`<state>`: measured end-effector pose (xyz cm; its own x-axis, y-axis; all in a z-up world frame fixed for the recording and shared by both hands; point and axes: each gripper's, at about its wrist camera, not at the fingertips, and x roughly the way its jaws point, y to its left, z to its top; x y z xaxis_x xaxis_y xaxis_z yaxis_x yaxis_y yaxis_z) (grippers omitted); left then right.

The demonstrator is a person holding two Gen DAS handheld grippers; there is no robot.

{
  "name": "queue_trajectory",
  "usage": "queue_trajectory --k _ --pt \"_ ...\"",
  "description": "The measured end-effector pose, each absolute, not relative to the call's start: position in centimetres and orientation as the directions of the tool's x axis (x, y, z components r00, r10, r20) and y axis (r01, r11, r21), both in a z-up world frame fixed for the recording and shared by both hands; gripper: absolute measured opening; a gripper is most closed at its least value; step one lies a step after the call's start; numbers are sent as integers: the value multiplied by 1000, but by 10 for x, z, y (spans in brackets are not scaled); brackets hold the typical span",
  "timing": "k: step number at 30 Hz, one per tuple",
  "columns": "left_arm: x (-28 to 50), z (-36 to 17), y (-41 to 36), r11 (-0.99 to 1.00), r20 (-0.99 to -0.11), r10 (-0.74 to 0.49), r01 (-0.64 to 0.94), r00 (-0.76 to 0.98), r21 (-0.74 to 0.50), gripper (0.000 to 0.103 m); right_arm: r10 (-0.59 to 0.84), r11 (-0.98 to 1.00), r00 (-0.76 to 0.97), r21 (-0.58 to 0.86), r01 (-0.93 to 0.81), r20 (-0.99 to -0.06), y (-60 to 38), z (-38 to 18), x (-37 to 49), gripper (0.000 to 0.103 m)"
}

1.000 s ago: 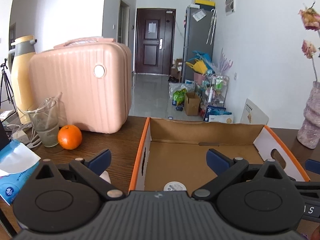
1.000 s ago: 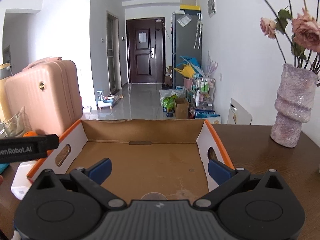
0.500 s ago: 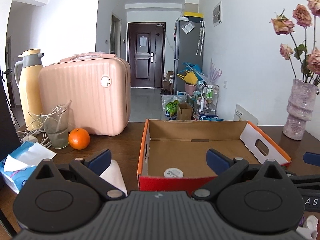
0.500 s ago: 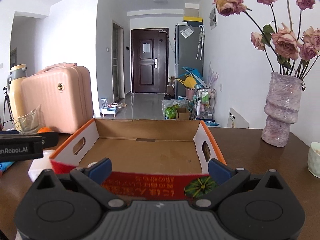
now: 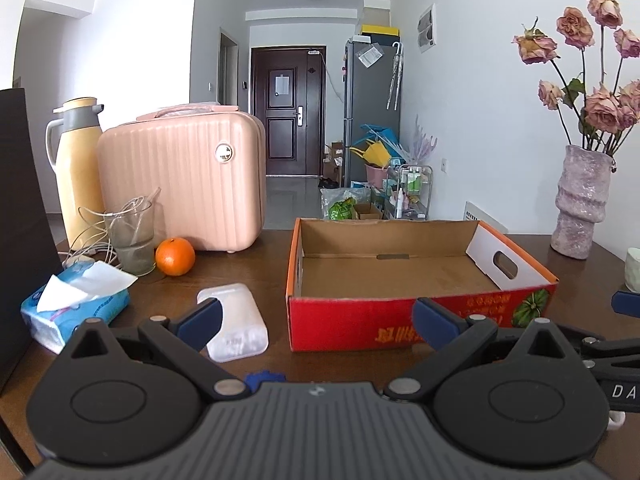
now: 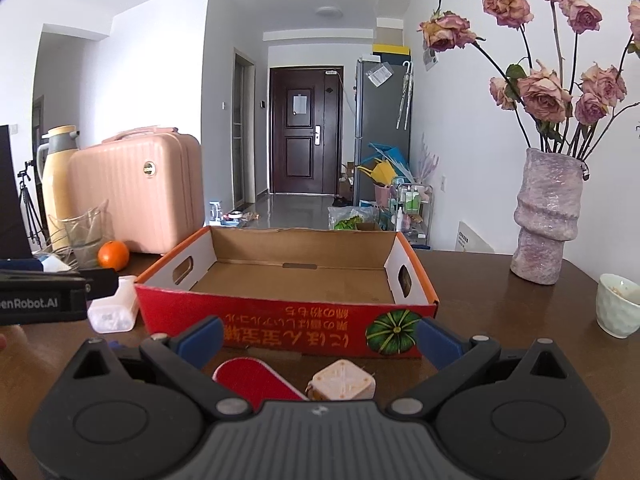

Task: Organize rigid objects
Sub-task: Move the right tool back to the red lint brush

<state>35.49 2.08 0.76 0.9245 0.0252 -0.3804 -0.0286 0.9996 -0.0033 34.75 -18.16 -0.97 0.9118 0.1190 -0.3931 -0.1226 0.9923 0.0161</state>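
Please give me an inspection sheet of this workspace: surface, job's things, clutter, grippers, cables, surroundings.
Surface: dark wooden table.
Job's things: cardboard box, nothing visible inside; white plastic case left of it; red flat object and beige cube before it.
Clutter: orange, tissue pack, glass, thermos, pink suitcase, vase, cup.
Grippers: left gripper open; right gripper open.
Cables: white cord by the glass.
Surroundings: hallway, door, fridge.

box (image 6: pixel 280 316): printed cardboard, raw brown inside
table (image 5: pixel 240 272): dark glossy wood
suitcase (image 5: pixel 184 184): ribbed pink plastic
vase (image 6: pixel 546 216): rough, speckled
tumbler (image 5: pixel 132 236): clear glass
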Motion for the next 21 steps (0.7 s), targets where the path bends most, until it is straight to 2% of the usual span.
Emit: queue_trajectory --k 21 --pt "292 -21 27 1000 -451 -2 5 892 6 103 123 991 897 9 -132 -426 -189 -40 277 103"
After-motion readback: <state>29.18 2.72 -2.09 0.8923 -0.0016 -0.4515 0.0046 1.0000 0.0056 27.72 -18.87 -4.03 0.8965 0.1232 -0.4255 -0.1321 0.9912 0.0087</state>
